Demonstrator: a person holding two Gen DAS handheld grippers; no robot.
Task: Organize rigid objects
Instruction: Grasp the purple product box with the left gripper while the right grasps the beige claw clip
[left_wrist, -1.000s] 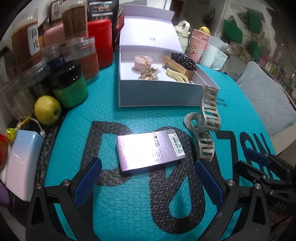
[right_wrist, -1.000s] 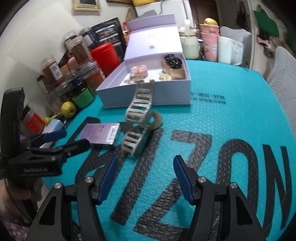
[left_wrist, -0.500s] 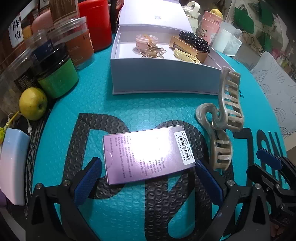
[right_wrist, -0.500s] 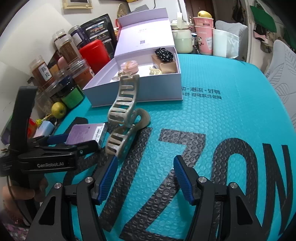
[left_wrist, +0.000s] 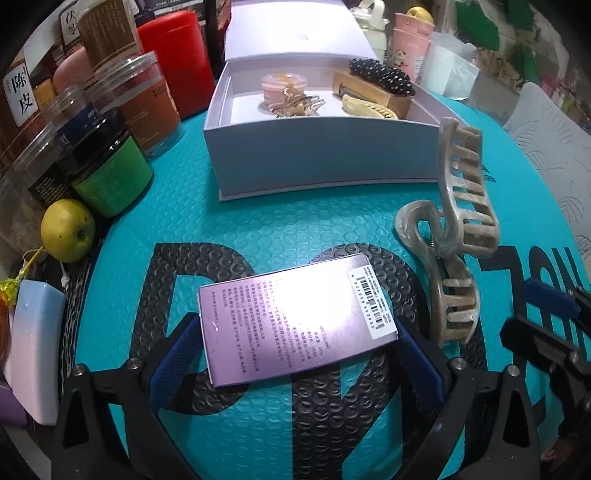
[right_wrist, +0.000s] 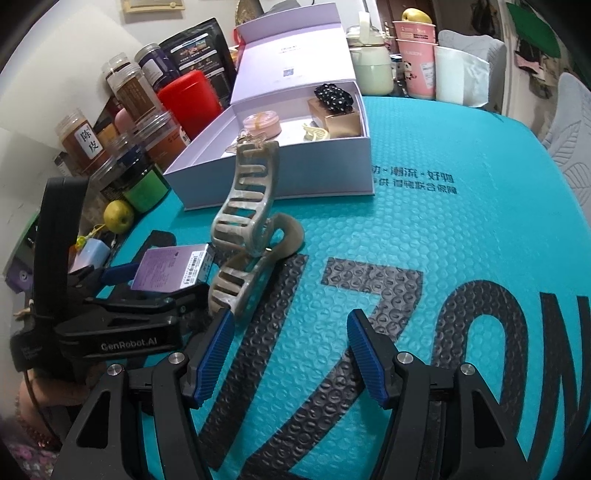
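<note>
Two items left on the mat, several already boxed.

The flat purple box (left_wrist: 295, 317) lies on the teal mat (left_wrist: 295, 229) between the two blue pads of the left claw (left_wrist: 295, 354), whose jaws stand spread on either side of it and do not look pressed in yet, so I judge the grasp is only being set up. Just to its right the beige hair claw clip (left_wrist: 454, 243) sits on the mat, unclaimed; the right claw (right_wrist: 291, 350) stands wide apart and empty, its left pad near the clip's lower teeth. Behind, the open lavender gift box (left_wrist: 317, 162) already holds a pink jar (left_wrist: 283, 84), a gold star clip (left_wrist: 295, 105), a yellow clip (left_wrist: 365, 107) and a black beaded clip (left_wrist: 380, 75) on a tan box. By my reading, the job is more than half done: two pieces remain.
</note>
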